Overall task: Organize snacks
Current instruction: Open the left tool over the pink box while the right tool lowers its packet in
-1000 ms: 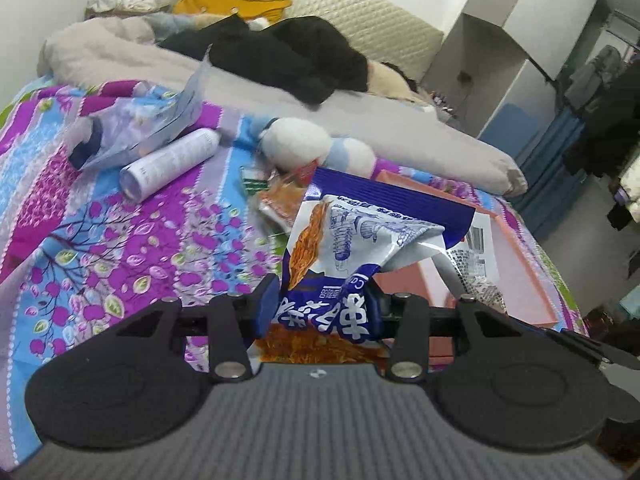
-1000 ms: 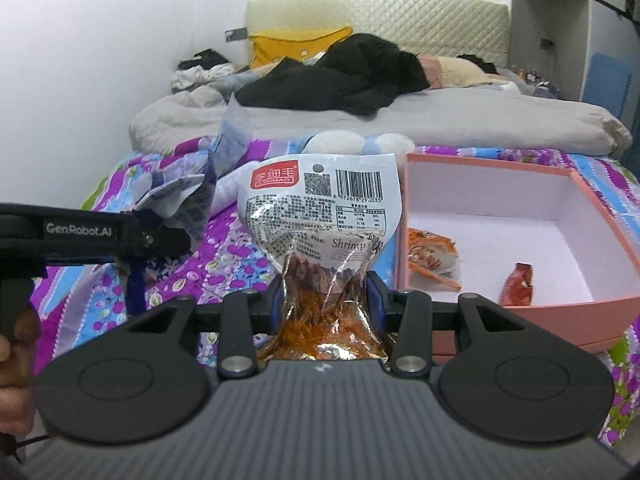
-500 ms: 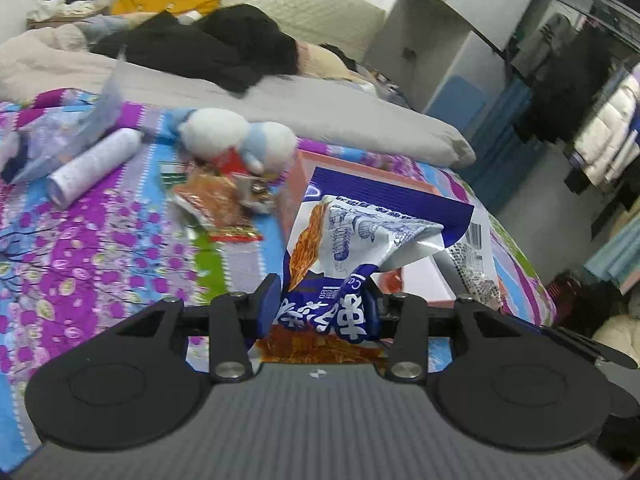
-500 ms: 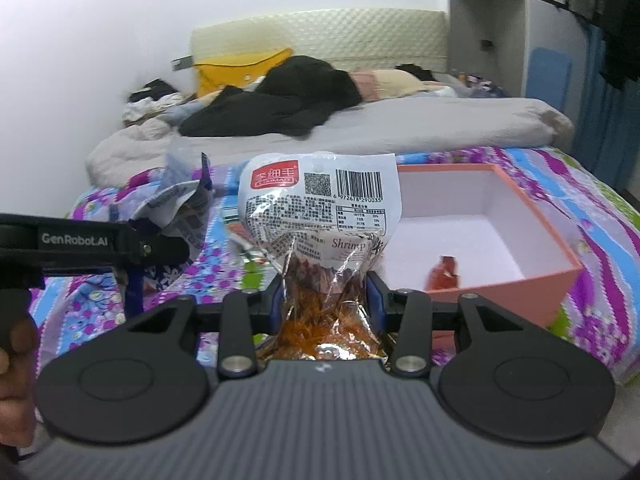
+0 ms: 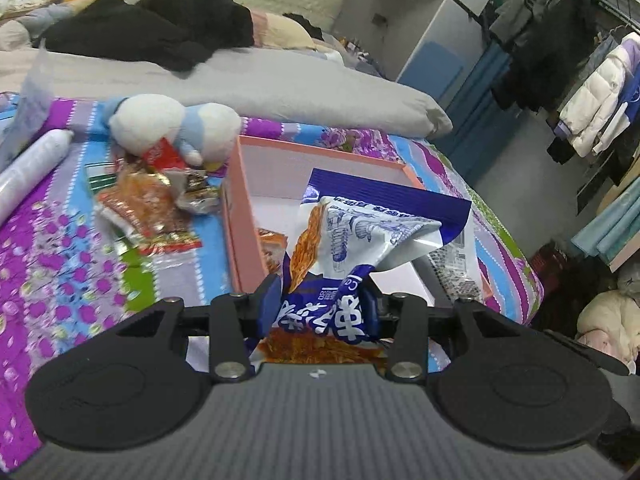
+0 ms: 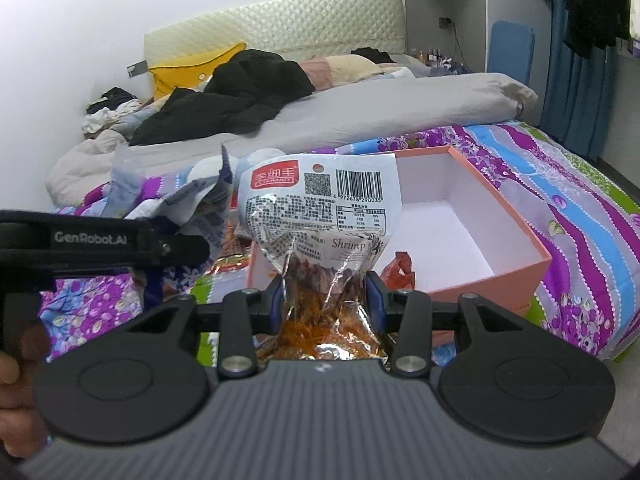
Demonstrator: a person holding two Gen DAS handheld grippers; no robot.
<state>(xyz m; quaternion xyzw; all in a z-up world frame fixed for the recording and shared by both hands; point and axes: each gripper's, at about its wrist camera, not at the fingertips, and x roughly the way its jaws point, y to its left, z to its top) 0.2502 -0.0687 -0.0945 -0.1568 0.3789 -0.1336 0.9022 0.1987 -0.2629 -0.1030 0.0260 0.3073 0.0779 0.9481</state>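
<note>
Glossy foil snack bag [image 5: 352, 236], matt card box [image 6: 516, 258], cloth bedspread [image 5: 60, 256].

The blue snack bag [image 5: 340, 248] in the left wrist view covers the near right part of the pink box [image 5: 244, 216], so most of the box floor and the orange packet [image 5: 272, 244] at about nine o'clock from the bag show only in part, and the white tube [image 5: 32, 164] runs out of the picture at nine o'clock. In the right wrist view the shrimp packet [image 6: 320, 220] hides the left wall of the box and the lower half of the small red packet [image 6: 400, 270] at its four o'clock, and its fine print is too small to read. The hand [image 6: 18, 396] at eight o'clock is cut off by the left edge, and the plush toy [image 6: 256, 160] behind the packet shows only a white sliver.
</note>
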